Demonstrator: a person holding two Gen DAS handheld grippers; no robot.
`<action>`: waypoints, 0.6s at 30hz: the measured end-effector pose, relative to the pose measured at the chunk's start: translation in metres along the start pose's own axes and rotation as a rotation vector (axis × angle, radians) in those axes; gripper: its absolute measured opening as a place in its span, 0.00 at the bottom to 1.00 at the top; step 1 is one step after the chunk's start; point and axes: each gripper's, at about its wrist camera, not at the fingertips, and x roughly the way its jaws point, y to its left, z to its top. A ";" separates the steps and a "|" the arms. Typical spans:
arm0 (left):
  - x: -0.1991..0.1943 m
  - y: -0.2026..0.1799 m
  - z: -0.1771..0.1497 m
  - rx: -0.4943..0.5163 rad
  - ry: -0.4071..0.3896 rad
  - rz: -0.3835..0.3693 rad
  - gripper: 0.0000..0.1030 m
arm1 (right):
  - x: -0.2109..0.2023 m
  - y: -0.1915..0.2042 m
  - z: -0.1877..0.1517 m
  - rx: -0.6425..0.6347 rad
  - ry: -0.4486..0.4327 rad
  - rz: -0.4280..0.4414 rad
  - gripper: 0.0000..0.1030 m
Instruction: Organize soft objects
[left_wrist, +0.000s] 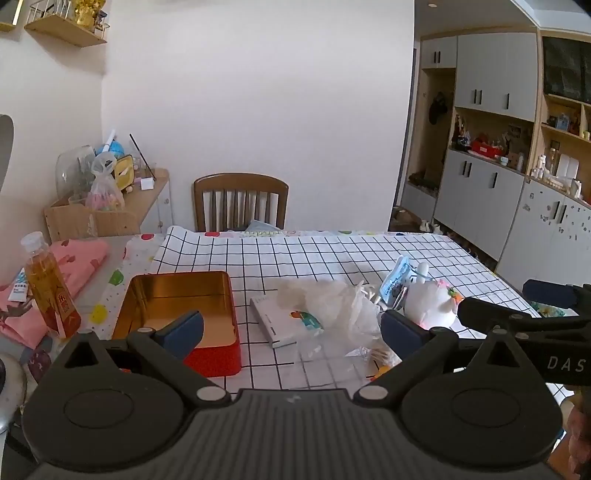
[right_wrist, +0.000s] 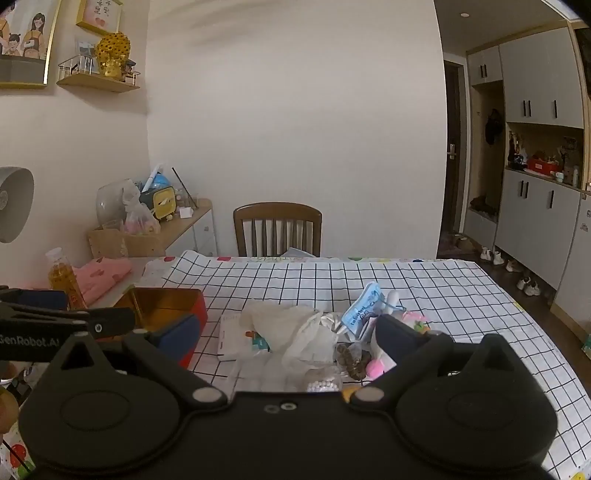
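**Soft items heaped beside an empty tin, both grippers poised short of them**

A white plush toy (left_wrist: 430, 302), a crumpled plastic bag (left_wrist: 332, 306) and small packets lie heaped on the checked tablecloth (left_wrist: 332, 254), just right of the open red tin (left_wrist: 177, 310), which is empty. The left gripper (left_wrist: 291, 328) and right gripper (right_wrist: 284, 332) both hover with jaws wide apart, holding nothing. The pile lies ahead of both; the plush sits just beyond the right gripper's right finger, so that hand appears nearer.
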 end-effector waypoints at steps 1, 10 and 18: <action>0.001 0.000 0.000 0.002 0.002 0.000 1.00 | 0.000 0.000 0.000 0.002 -0.003 -0.003 0.98; 0.003 0.000 0.000 0.002 0.012 -0.006 1.00 | 0.003 0.000 -0.001 0.011 0.010 -0.009 0.97; 0.007 0.001 -0.001 -0.003 0.022 -0.011 1.00 | 0.003 0.000 -0.001 0.013 0.013 -0.009 0.97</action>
